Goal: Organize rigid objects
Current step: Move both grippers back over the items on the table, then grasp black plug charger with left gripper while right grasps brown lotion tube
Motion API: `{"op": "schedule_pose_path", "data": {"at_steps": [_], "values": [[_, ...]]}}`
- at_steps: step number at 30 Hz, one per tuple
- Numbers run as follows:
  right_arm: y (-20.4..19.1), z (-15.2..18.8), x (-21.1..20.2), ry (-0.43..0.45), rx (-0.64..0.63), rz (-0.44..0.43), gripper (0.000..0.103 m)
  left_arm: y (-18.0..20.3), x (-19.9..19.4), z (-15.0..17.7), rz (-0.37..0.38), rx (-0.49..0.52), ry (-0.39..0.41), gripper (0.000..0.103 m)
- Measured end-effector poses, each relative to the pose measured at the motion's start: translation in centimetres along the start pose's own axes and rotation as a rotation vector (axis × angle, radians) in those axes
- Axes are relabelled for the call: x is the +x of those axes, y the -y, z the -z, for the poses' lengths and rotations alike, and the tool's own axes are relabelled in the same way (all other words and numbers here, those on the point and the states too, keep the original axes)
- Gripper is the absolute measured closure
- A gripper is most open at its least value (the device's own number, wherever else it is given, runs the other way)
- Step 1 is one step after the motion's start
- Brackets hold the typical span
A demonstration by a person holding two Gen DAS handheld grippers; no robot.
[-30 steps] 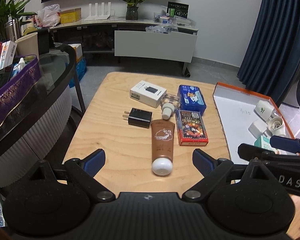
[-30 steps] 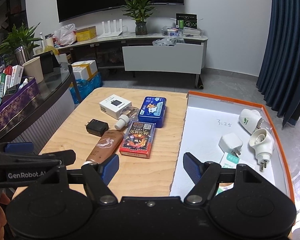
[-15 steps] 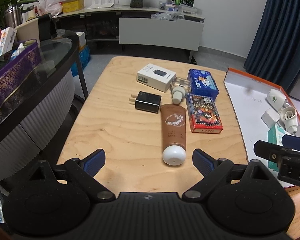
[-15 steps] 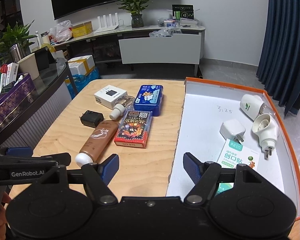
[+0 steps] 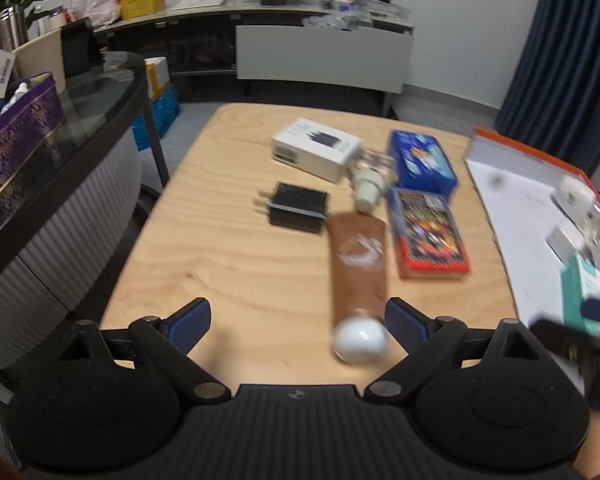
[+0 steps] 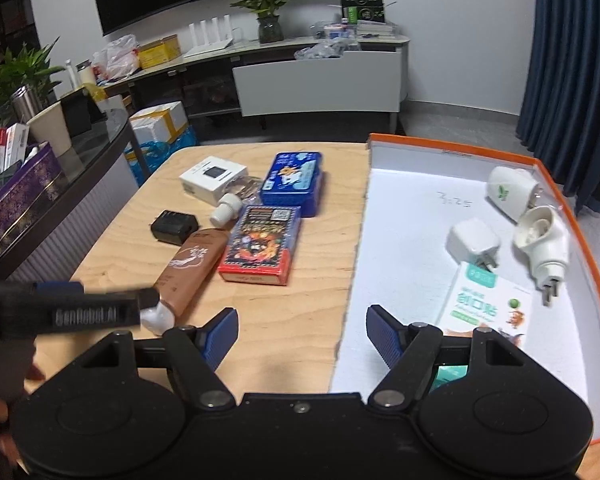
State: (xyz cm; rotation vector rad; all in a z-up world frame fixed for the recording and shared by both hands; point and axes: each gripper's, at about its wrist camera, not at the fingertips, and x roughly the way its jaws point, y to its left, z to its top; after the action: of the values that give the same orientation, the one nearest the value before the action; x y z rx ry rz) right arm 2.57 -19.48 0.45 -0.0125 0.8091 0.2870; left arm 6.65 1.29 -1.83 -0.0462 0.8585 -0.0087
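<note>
Your left gripper (image 5: 298, 322) was spread wide and held nothing. The white cap of the brown tube (image 5: 358, 264) lay between its blue pads (image 5: 406, 322), close to the right-hand one, though blur hid whether they touched. The tube ran away from you along the wooden table (image 5: 228, 248).

Your right gripper (image 6: 300, 334) was likewise released and empty, hanging over the seam where the table met the orange-rimmed tray (image 6: 572, 208): one pad over wood, the other over the tray's white floor. From that view the tube (image 6: 190, 270) lay to the left of those jaws, its cap partly hidden by your left gripper.

Just right of the tube lay the red card box (image 5: 430, 236), and left of the tube's far end the black charger (image 5: 298, 208). Beyond them sat a small white-capped bottle (image 5: 366, 192), the blue tin (image 5: 422, 166) and the white box (image 5: 316, 150), crowded together.

In the tray, nearest you, lay a green-and-white packet (image 6: 486, 306); behind it a white charger (image 6: 474, 242), then two white plug-in units, one (image 6: 542, 242) beside the charger and one (image 6: 510, 192) farther back.
</note>
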Motion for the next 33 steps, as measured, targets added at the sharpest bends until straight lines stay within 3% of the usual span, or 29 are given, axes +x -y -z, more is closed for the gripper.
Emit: {"op": "schedule_pose_path", "data": {"at_steps": [7,18,22,24,33], "values": [[-3.5,0.1,1.9,-0.033,-0.054,-0.067,0.019,-1.7,3.5,-3.5,-0.038,0.025,0.009,0.007],[-6.5,0.5,4.2,-0.064,-0.110,-0.111,0.019,-1.2,8.9,-5.5,0.039,0.097,0.011,0.009],[-6.6,0.1,5.1,-0.066,-0.091,-0.120,0.019,-1.7,9.0,-5.5,0.069,0.139,0.029,0.027],[-6.7,-0.1,5.6,-0.069,-0.072,-0.134,0.018,-1.6,8.9,-5.3,0.073,0.183,0.049,0.042],[-8.4,-1.1,7.4,-0.082,0.054,-0.207,0.014,-3.7,7.8,-4.9,0.101,0.127,0.069,0.042]]}}
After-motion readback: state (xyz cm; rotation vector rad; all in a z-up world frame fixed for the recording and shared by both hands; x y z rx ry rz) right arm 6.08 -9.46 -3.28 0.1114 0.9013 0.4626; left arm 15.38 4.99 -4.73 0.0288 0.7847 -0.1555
